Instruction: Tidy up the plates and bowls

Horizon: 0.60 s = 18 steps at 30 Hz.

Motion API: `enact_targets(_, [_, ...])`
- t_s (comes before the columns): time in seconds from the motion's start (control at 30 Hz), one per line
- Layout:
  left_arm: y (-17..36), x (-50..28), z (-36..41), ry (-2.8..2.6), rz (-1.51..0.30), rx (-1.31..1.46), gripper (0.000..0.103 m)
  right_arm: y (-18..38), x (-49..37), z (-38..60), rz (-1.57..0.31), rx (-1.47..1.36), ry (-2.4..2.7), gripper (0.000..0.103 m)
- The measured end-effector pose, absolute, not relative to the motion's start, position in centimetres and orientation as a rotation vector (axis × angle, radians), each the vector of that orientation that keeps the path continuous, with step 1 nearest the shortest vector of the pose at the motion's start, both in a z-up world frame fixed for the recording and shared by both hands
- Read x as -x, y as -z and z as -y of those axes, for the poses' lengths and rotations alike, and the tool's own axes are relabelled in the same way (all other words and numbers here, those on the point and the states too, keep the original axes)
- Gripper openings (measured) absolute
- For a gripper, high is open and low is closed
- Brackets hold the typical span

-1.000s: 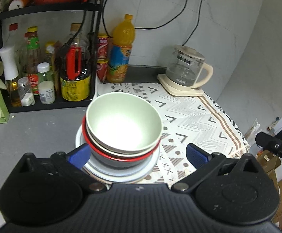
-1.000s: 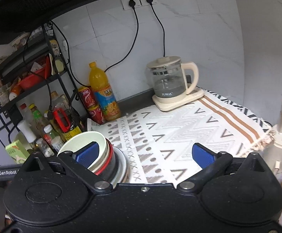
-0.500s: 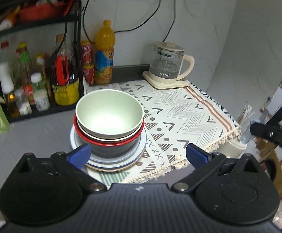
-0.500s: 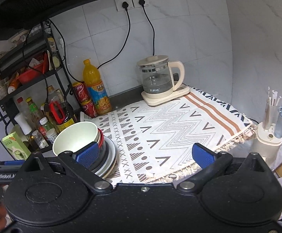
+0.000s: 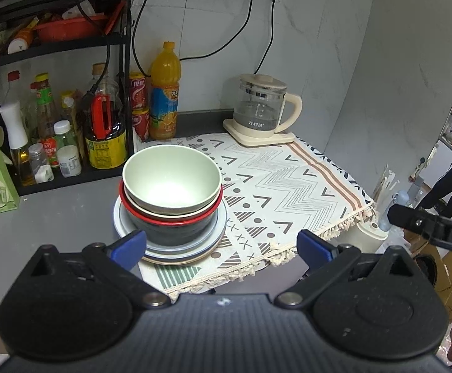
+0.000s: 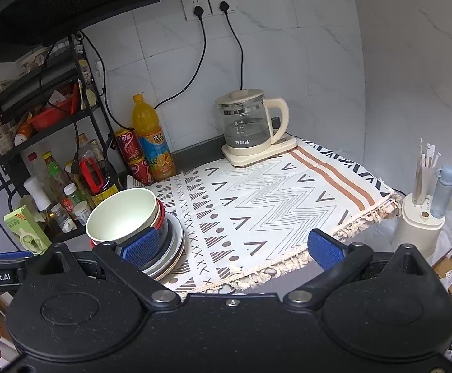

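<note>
Jaws spread wide on left gripper [image 5: 222,244] and right gripper [image 6: 232,247], both empty. Pale green bowl [image 5: 171,183] tops nested bowls on stacked plates [image 5: 218,236], at patterned cloth's [image 5: 288,186] left edge.

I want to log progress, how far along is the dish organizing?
Looks done: the pale green bowl nests in the red-rimmed bowl, on stacked plates at the patterned mat's edge. In hand: nothing; left tool and right tool are open. Left: apparently nothing loose.
</note>
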<state>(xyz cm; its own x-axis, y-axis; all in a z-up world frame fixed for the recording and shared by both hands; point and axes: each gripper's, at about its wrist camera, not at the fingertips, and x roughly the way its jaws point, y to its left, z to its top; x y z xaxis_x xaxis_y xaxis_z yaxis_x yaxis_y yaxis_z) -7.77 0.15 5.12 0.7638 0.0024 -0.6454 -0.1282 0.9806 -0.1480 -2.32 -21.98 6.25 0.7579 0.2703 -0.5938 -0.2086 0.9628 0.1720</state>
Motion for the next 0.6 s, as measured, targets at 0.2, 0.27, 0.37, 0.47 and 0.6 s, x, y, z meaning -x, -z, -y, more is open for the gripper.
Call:
enact_targets(0.2, [-5.7, 8.7, 0.1, -0.101, -0.686, 0.174, 0.102, -6.5, 3.3, 21.8, -0.664, -0.085, -0.250, 0.103])
enact_targets(0.27, [-5.7, 9.0, 0.2, -0.101, -0.695, 0.156, 0.102, -6.5, 3.4, 21.7, -0.669, -0.077, -0.257, 0.103])
enact_targets(0.37, [-5.7, 9.6, 0.2, -0.113, -0.702, 0.160, 0.102, -6.4, 3.8, 21.5, -0.690, -0.075, -0.269, 0.103])
enact_targets(0.47, [-6.0, 10.1, -0.1, -0.137, -0.686, 0.159, 0.103, -6.3, 4.5, 21.0, -0.693, -0.049, -0.281, 0.103])
enact_targets(0.6, [-6.2, 10.3, -0.5, -0.155, -0.677, 0.180, 0.103, -6.6, 4.4, 20.9, -0.695, -0.044, -0.276, 0.103])
